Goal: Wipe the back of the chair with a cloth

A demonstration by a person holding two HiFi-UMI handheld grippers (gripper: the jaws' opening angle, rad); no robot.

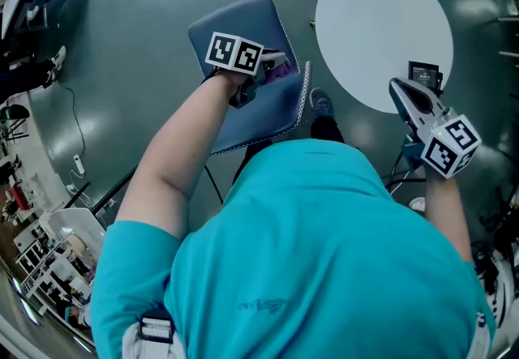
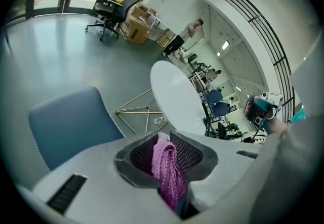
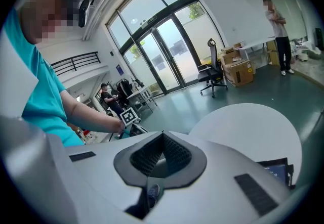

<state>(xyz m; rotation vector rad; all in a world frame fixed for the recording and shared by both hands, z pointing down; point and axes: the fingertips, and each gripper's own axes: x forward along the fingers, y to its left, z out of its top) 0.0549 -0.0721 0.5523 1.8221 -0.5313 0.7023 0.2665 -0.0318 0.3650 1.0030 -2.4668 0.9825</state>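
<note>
Cloth (image 2: 167, 172) clamped in our L gripper (image 2: 164, 142), R gripper (image 3: 162, 147) closed, empty — we'd press flat, wiping chair (image 1: 243, 118) back top-down.

Left arm reaches forward, left gripper (image 1: 272, 66) pinching the cloth (image 2: 167, 167); right gripper (image 1: 405, 94) off to the side, jaws together, empty.

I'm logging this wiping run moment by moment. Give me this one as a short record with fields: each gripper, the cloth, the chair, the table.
left gripper: shut on the pink cloth, held over the blue chair
right gripper: fingers together, nothing between them, at the edge of the round white table
cloth contact: cannot tell whether it touches the chair
chair: blue, pale stitching along one edge
</note>
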